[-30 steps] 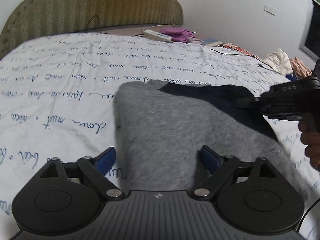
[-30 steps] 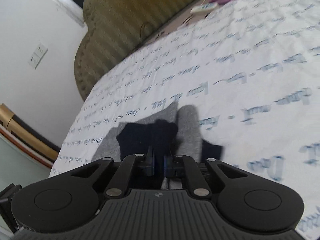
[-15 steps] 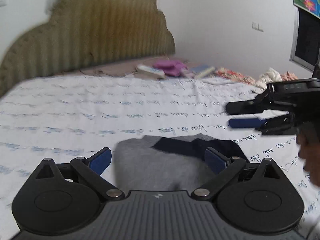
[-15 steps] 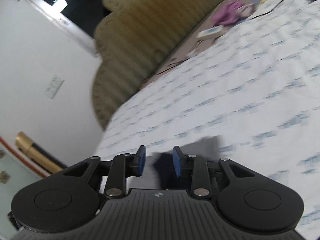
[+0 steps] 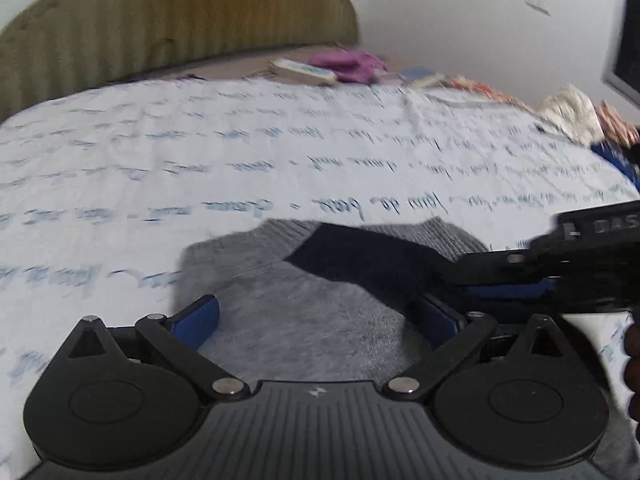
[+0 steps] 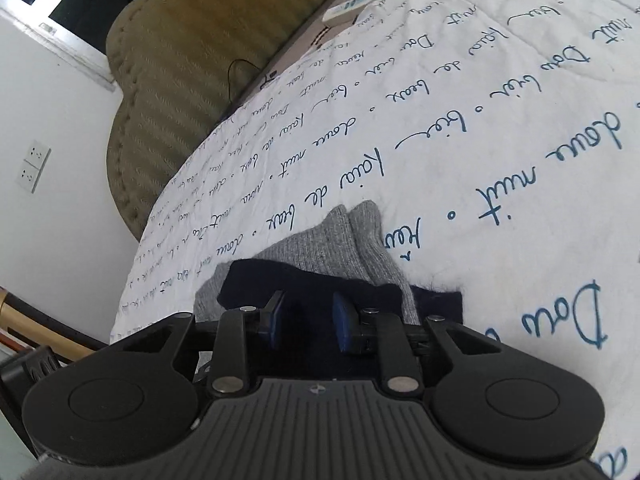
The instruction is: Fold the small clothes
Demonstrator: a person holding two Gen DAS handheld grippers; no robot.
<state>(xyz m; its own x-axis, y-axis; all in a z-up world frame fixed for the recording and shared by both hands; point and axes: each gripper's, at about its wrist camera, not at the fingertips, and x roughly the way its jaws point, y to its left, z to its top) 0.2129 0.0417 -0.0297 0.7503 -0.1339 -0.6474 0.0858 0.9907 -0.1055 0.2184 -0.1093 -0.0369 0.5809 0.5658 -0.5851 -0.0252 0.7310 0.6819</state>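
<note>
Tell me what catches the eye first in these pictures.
A grey sock with a dark navy band lies on a white bedsheet covered in blue handwriting, straight ahead of both grippers. The right gripper, partly open after closing a little, hangs over the navy part. An olive headboard rises behind.

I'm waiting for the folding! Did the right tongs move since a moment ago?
Yes. The right tongs dropped from above the bed back onto the navy part of the grey socks. Their jaws have just been closing, with navy cloth between them.
</note>
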